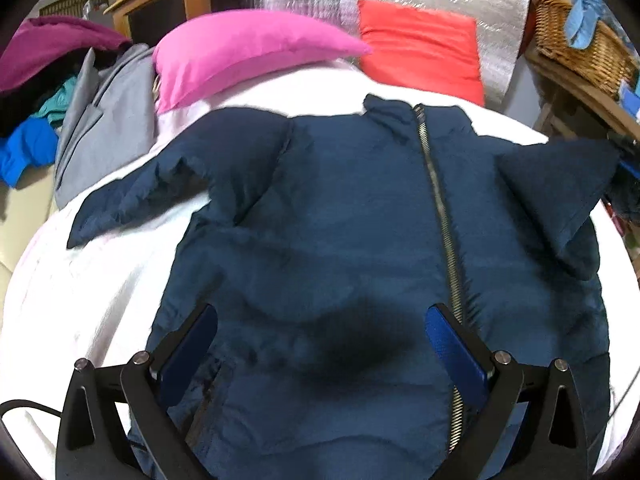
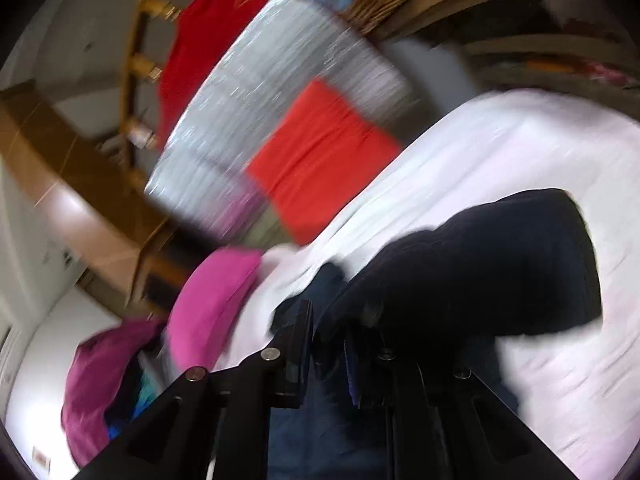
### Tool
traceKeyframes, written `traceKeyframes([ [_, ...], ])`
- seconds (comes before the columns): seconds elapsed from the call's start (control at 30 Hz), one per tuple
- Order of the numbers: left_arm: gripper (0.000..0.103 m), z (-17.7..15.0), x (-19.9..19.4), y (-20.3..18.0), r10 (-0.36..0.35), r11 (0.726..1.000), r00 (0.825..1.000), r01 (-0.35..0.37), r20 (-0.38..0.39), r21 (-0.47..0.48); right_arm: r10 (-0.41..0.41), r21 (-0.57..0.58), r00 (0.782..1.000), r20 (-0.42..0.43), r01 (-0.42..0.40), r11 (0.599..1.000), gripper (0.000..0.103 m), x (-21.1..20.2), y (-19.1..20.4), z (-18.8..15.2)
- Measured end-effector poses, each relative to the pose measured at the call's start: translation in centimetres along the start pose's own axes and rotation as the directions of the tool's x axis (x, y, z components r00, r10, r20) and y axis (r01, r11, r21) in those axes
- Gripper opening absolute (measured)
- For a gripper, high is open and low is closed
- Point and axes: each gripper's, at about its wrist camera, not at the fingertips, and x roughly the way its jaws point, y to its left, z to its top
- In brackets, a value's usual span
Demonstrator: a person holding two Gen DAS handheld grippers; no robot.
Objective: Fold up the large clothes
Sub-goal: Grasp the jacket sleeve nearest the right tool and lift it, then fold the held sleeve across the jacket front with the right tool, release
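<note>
A navy zip-up jacket [image 1: 340, 208] lies front up on a white bed sheet [image 1: 88, 288], collar at the far end. Its left sleeve [image 1: 136, 196] lies spread out on the sheet. Its right sleeve [image 1: 560, 192] is lifted and folded in over the body. My left gripper [image 1: 320, 336] is open and empty, hovering over the jacket's lower front beside the zipper [image 1: 440, 208]. In the blurred, tilted right wrist view my right gripper [image 2: 328, 340] is shut on the jacket's dark sleeve [image 2: 480, 264] and holds it up above the sheet [image 2: 560, 380].
A pink pillow [image 1: 248, 52] and a red pillow [image 1: 420, 48] sit at the head of the bed. A pile of clothes [image 1: 52, 92] lies at the left. A wicker basket [image 1: 580, 44] stands on a shelf at the right. A wooden cabinet [image 1: 168, 0] stands behind.
</note>
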Motion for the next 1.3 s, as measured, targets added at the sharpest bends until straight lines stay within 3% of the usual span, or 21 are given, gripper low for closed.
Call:
traceKeyframes([
  [0.17, 0.103, -1.0, 0.7, 1.7, 0.066, 0.997, 0.997, -0.067, -0.041, -0.024, 0.1, -0.039, 0.986, -0.133, -0.106, 0.994, 0.016, 3.5, 3.9, -6.3],
  [0.33, 0.103, -2.3, 2.9, 2.0, 0.087, 0.996, 0.985, -0.088, -0.147, 0.001, 0.15, -0.047, 0.949, -0.276, -0.169, 0.984, 0.016, 7.5, 4.8, -10.8],
  [0.4, 0.103, -2.7, 3.4, 1.9, 0.08, 0.997, 0.982, -0.08, -0.173, 0.007, 0.127, -0.05, 0.932, -0.338, -0.153, 0.987, 0.026, 8.6, 4.7, -11.9],
  [0.47, 0.103, -3.0, 3.4, 1.7, 0.088, 0.996, 0.982, -0.088, -0.167, 0.007, 0.113, -0.023, 0.911, -0.396, -0.133, 0.991, 0.07, 9.2, 4.4, -12.2],
  [0.5, 0.103, -3.1, 3.5, 1.7, 0.091, 0.996, 0.982, -0.091, -0.168, 0.006, 0.119, -0.005, 0.909, -0.399, -0.132, 0.991, 0.075, 9.0, 4.1, -12.3],
  [0.6, 0.103, -3.6, 3.7, 1.6, 0.081, 0.996, 0.982, -0.088, -0.168, -0.034, 0.143, -0.008, 0.926, -0.349, -0.155, 0.988, 0.075, 5.4, 3.5, -11.7],
  [0.67, 0.103, -4.1, 3.7, 1.6, 0.087, 0.994, 0.983, -0.096, -0.16, -0.051, 0.108, -0.045, 0.952, -0.286, -0.126, 0.991, 0.075, 2.2, 3.2, -10.3],
  [0.8, 0.103, -4.9, 3.3, 1.6, 0.111, 0.989, 0.98, -0.125, -0.164, -0.081, -0.069, -0.109, 0.99, -0.123, 0.056, 0.993, 0.075, -3.0, 1.4, -7.2],
  [0.9, 0.103, -4.2, 3.0, 1.4, 0.099, 0.991, 0.967, -0.118, -0.235, -0.067, -0.199, -0.103, 0.979, -0.053, 0.193, 0.976, 0.075, -4.5, -1.6, -4.9],
  [0.97, 0.103, -3.2, 1.7, 1.0, 0.103, 0.991, 0.98, -0.117, -0.171, -0.069, -0.262, -0.081, 0.963, -0.068, 0.256, 0.963, 0.073, -4.0, -4.5, -3.7],
  [1.03, 0.103, -2.0, -0.9, -0.2, 0.107, 0.99, 0.993, -0.111, -0.05, -0.087, -0.282, -0.054, 0.953, -0.109, 0.277, 0.959, 0.068, -3.0, -6.5, -3.0],
  [1.13, 0.103, -0.1, -3.5, -3.5, 0.024, 0.997, 0.999, -0.02, 0.049, -0.077, -0.277, -0.029, 0.947, -0.163, 0.276, 0.961, 0.066, -0.7, -8.0, -2.5],
  [1.3, 0.103, 3.7, -2.8, -10.9, -0.072, 0.997, 0.996, 0.071, 0.05, 0.015, -0.281, -0.015, 0.94, -0.192, 0.284, 0.959, 0.064, 1.7, -8.0, -2.7],
])
